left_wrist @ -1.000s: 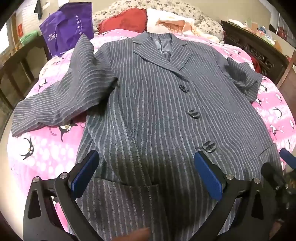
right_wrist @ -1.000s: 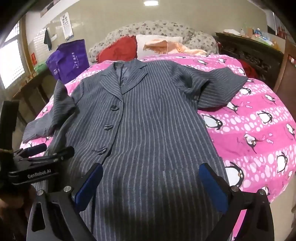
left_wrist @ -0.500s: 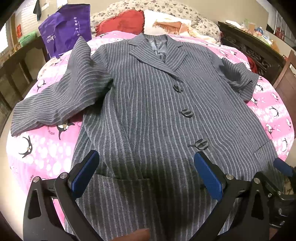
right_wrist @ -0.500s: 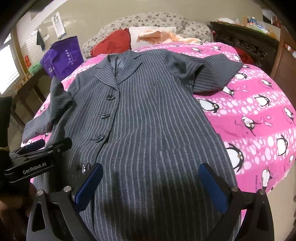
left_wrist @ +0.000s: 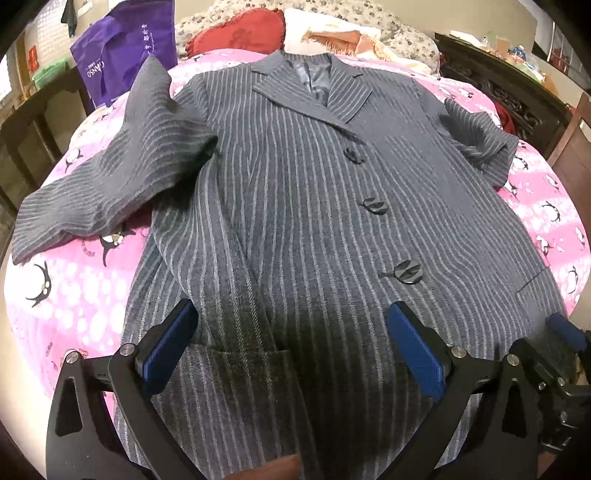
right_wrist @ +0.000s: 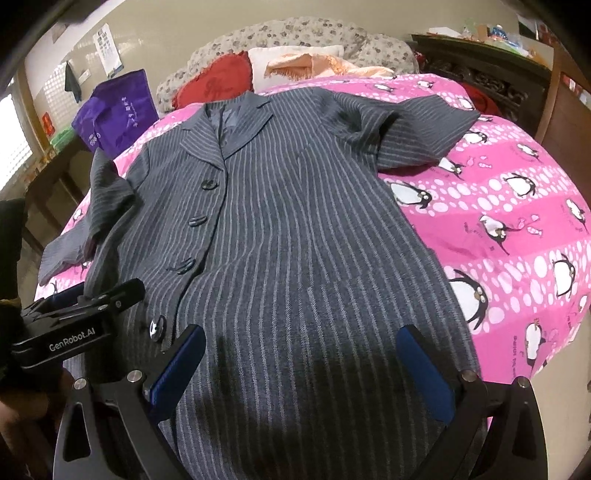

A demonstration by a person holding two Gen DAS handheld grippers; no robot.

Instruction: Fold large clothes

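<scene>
While both tools hang low over the bed, the left gripper point(left_wrist: 291, 347) has its two blue-padded fingers point(left_wrist: 168, 345) spread wide apart, and nothing sits between them. They float just above the bottom part of the long grey coat with thin pale stripes point(left_wrist: 314, 221); I cannot tell if they touch the cloth. The right gripper point(right_wrist: 301, 371) is just as wide, with its blue pads point(right_wrist: 424, 373) over the coat's lower right side, and it holds nothing too.

The coat lies flat, face up, on the bright pink bedspread with black and white penguins point(right_wrist: 517, 229). Its collar points to the pillows, a red cushion point(left_wrist: 236, 35) among them. One sleeve point(left_wrist: 122, 177) is bent and lumpy on the left, and the other sleeve point(right_wrist: 413, 129) is folded short on the right. Round dark buttons point(left_wrist: 375, 205) run down the front.

The coat's bottom hem is cut off by the black gripper frames. A purple bag point(right_wrist: 118, 110) behind the bed has writing too small to read.
</scene>
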